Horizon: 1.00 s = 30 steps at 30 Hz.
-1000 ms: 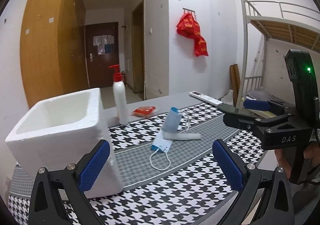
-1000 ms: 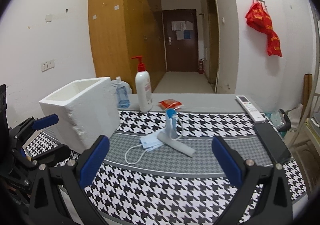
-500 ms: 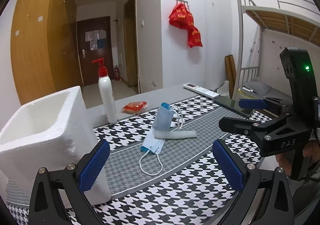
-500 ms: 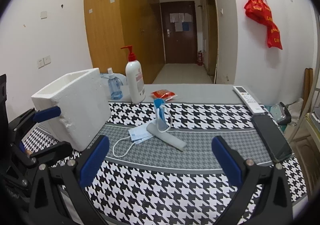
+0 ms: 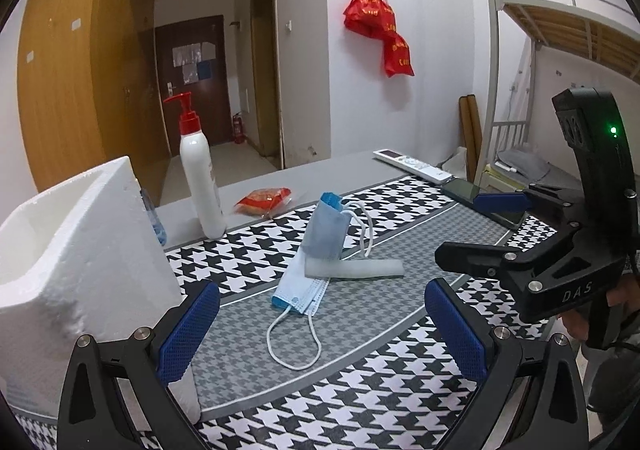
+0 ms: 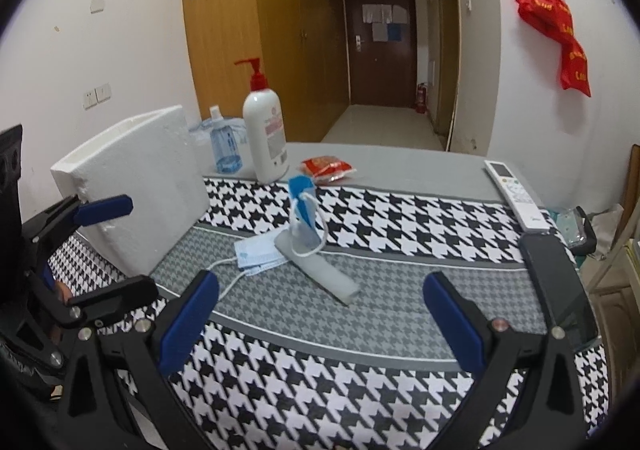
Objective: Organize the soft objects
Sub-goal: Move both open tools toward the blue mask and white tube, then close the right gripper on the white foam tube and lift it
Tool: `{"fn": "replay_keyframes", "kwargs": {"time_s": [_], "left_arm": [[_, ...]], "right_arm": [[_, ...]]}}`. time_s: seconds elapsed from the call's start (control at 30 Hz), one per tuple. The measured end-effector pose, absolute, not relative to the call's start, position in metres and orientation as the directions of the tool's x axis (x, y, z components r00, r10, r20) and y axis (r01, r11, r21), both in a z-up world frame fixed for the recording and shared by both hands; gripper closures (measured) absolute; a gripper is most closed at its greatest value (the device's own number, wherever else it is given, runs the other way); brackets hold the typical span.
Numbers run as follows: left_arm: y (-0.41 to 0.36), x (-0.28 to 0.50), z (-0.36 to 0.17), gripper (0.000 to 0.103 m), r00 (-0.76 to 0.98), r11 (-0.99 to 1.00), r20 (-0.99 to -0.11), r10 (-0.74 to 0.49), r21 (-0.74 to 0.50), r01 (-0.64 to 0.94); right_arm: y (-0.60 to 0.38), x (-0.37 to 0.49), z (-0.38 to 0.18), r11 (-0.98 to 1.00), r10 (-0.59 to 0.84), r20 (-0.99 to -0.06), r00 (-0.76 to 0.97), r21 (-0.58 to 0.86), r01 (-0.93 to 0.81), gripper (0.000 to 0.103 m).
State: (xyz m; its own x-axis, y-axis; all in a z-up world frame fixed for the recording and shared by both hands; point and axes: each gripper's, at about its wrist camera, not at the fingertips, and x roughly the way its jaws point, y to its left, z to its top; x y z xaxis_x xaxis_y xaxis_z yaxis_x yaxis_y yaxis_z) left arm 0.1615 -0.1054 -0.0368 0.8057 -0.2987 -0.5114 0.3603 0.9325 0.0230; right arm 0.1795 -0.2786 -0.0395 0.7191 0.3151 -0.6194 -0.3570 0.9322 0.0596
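A flat blue face mask (image 5: 298,286) lies on the houndstooth cloth with its ear loop trailing toward me. A second blue mask (image 5: 326,228) stands folded upright on a pale foam strip (image 5: 354,269). The white foam box (image 5: 80,250) stands at the left. My left gripper (image 5: 322,334) is open and empty, short of the flat mask. In the right wrist view the flat mask (image 6: 258,252), upright mask (image 6: 302,217) and strip (image 6: 320,270) lie ahead of my right gripper (image 6: 320,326), also open and empty. The box (image 6: 136,185) is to its left.
A white pump bottle (image 5: 198,169) and a red snack packet (image 5: 264,199) stand behind the masks, with a small blue bottle (image 6: 224,145) beside the box. A remote (image 6: 514,189) and a dark phone (image 6: 556,290) lie near the table's right edge.
Both views have swung to the right, so the box and masks sit further left in frame. The left gripper is a little nearer the masks. Both grippers stay open.
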Motion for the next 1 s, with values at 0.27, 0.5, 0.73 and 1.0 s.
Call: {"fn": "replay_keyframes", "kwargs": {"time_s": [0.27, 0.5, 0.73, 1.0], "left_arm": [[-0.108, 0.184, -0.044, 0.001, 0.77, 0.93, -0.559, -0.306, -0.004, 0.367], [-0.109, 0.192, -0.053, 0.001, 0.767, 0.929, -0.571, -0.294, 0.017, 0.369], [-0.106, 0.195, -0.057, 0.001, 0.753, 0.921, -0.573, -0.322, -0.005, 0.389], [-0.108, 0.198, -0.068, 0.001, 0.712, 0.909, -0.608, -0.35, -0.039, 0.415]], "right_arm": [[-0.283, 0.2, -0.049, 0.915, 0.336, -0.665, 0.667, 0.063, -0.399, 0.009], [-0.27, 0.223, -0.066, 0.885, 0.357, -0.729, 0.583, 0.064, -0.461, 0.02], [-0.26, 0.239, -0.082, 0.865, 0.362, -0.771, 0.523, 0.07, -0.496, 0.035], [-0.251, 0.251, -0.094, 0.858, 0.352, -0.798, 0.489, 0.067, -0.509, 0.039]]}}
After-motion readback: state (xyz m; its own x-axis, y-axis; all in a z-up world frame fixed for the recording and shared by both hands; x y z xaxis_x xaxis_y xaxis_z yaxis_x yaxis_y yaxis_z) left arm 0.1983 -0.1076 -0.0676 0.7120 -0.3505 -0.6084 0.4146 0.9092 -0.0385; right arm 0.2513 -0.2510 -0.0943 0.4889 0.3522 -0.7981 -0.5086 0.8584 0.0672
